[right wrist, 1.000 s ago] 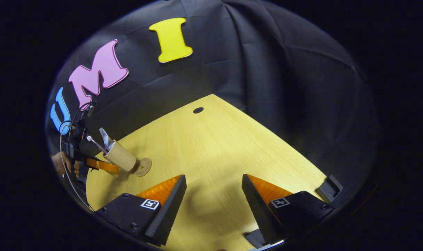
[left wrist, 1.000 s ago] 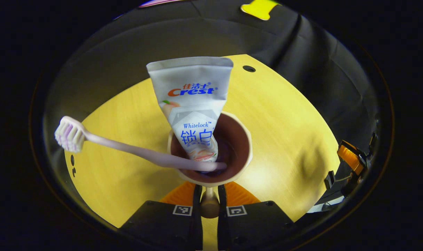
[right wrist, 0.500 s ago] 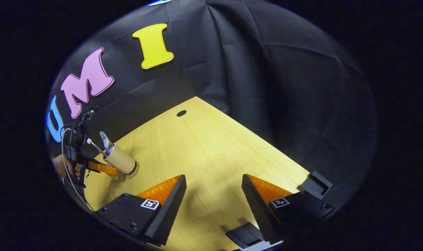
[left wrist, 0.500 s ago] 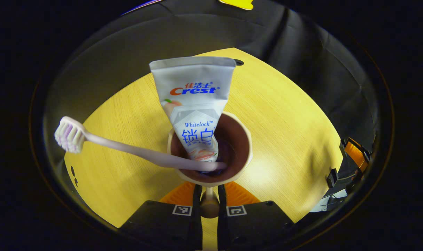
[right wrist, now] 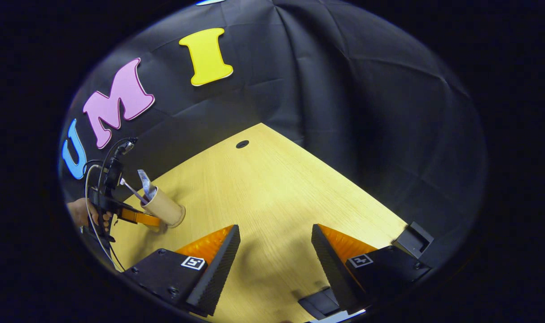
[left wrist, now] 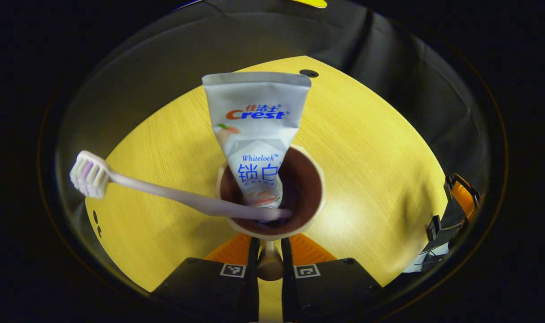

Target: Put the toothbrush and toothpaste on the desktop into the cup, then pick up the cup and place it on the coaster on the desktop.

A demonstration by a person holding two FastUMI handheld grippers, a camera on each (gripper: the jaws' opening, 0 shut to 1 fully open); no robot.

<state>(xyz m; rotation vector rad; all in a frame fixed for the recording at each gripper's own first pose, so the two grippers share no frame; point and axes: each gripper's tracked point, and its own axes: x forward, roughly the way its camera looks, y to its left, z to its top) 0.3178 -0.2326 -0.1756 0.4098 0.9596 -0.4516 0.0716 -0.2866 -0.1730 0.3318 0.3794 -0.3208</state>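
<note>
Beige cup, centre frame, is carrying the toothbrush and toothpaste tube. The left gripper is pinching its handle for transport to the coaster. The right gripper, lower frame, is idling with fingers spread and empty.

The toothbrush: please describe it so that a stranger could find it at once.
On the yellow wooden desktop stands a beige cup with a brown inside. The toothbrush leans out over its rim beside the toothpaste tube: thin, pale pink, with a bristled head.

The left gripper view looks steeply down at close range into the tan, brown-lined cup over the yellow wooden desktop. The right gripper view faces across that desktop from farther back; both share the cup and the desk's round hole.
</note>
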